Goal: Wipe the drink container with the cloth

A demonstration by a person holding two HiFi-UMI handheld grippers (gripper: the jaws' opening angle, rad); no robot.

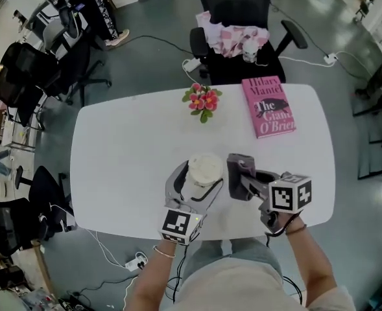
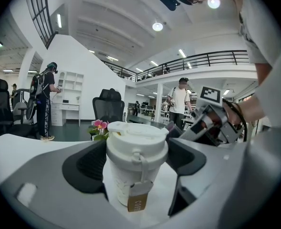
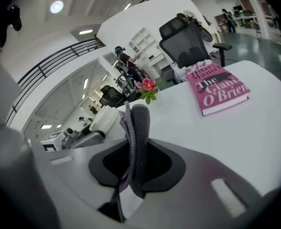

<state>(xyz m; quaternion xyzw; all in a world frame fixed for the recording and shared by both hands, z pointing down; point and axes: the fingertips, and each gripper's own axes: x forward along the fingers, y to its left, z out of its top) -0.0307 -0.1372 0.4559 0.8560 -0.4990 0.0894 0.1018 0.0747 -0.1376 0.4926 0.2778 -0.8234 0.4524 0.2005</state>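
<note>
Upright on the white table [image 1: 126, 148], near its front edge: drink container [image 1: 205, 168], long axis vertical, white lid on, small tag hanging at the front. About its body, left gripper [image 2: 138, 162] closed, one dark pad on either side and seemingly pressing; read as a steadying hold. Opposite, right gripper [image 3: 134, 168] clamped on the cloth [image 3: 136, 137], a grey folded piece standing up out of the jaws. Governing relation: cloth just beside the drink container on its right in the head view, near but apart; in the right gripper view, drink container to the left of the cloth and a little beyond it. Right gripper thus the working tool and already close. Judged requirement: a short leftward approach to lay the cloth's face against the upright wall, then strokes around that vertical axis. Judged risk: a sideways push tipping the tall cup if the hold is slack. Table surface smooth and plain; pink book [image 1: 268, 107] and flower sprig [image 1: 202, 100] well apart at the far side. Beyond: black office chair [image 1: 242, 18] with checked fabric, open office floor, cables, persons in the background.
</note>
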